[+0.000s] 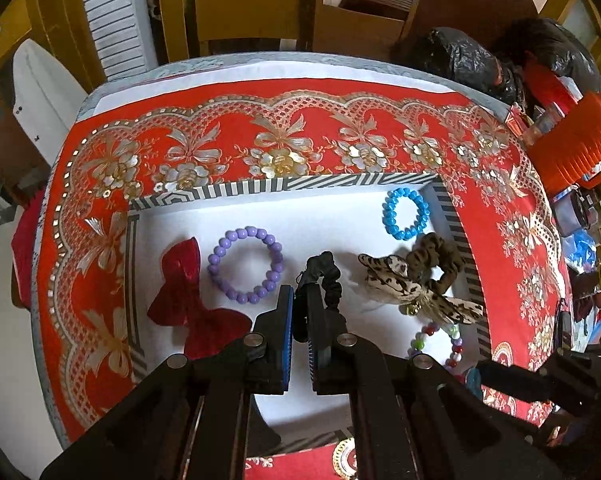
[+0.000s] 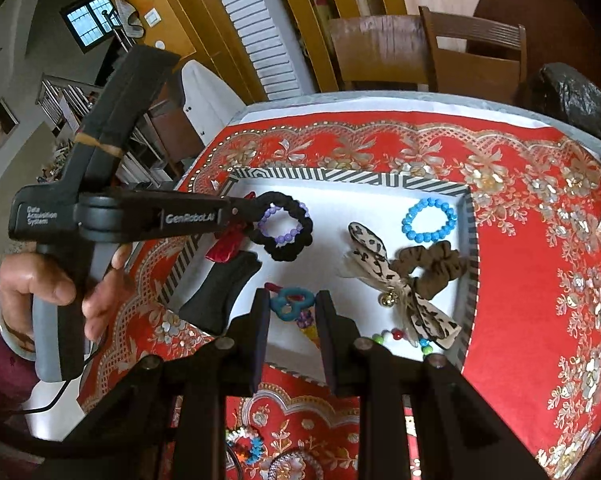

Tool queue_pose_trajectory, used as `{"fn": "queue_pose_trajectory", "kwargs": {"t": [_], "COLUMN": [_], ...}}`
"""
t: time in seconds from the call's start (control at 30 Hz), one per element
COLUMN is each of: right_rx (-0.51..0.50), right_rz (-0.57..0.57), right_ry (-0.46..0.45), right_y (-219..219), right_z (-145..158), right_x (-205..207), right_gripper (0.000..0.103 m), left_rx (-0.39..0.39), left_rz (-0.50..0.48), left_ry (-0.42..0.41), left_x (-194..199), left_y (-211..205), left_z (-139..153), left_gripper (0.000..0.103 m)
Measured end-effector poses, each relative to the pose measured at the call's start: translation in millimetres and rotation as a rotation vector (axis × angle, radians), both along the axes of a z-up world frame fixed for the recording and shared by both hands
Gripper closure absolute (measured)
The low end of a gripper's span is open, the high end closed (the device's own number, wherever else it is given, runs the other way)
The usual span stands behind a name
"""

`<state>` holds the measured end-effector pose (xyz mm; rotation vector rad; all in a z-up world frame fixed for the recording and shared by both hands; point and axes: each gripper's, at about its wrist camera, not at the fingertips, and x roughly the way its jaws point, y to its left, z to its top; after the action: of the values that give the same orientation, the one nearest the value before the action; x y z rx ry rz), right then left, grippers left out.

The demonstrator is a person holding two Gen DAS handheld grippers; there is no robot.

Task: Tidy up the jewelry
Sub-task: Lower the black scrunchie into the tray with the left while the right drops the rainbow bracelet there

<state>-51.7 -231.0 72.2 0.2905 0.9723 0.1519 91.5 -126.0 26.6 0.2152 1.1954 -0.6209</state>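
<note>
A shallow tray [image 1: 284, 184] with a striped rim and white floor lies on the red tablecloth. My left gripper [image 1: 299, 284] is shut on a black scrunchie [image 1: 330, 276], held above the tray floor beside a purple bead bracelet [image 1: 244, 264]. In the right wrist view the black scrunchie [image 2: 296, 248] hangs from the left gripper [image 2: 252, 200] over the purple bracelet [image 2: 278, 236]. My right gripper [image 2: 293, 298] is shut on a teal ornament [image 2: 290, 302] with a colourful tail, over the tray's near side. A hand [image 2: 40, 280] holds the left gripper's handle.
In the tray lie a red bow [image 1: 188, 300], a blue bead bracelet [image 1: 404, 214], a brown scrunchie [image 1: 440, 264], a leopard-print bow [image 1: 416, 292] and a multicoloured bead bracelet [image 1: 440, 340]. An orange container [image 1: 580, 140] and black bags [image 1: 460, 60] crowd the table's right. Chairs stand behind.
</note>
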Motion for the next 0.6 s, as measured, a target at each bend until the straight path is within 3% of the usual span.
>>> {"fn": "queue_pose_trajectory", "kwargs": {"t": [0.27, 0.6], "right_rx": [0.022, 0.042], "right_rz": [0.015, -0.014], "right_ry": [-0.011, 0.03], "right_y": [8, 5], "right_z": [3, -30], "right_x": [8, 27], "right_gripper": [0.079, 0.079], "left_rx": [-0.035, -0.062], "left_rz": [-0.028, -0.028], "left_ry": [0.01, 0.076], "left_x": [15, 35], "left_y": [-12, -50], "left_z": [4, -17], "left_gripper": [0.103, 0.103]}}
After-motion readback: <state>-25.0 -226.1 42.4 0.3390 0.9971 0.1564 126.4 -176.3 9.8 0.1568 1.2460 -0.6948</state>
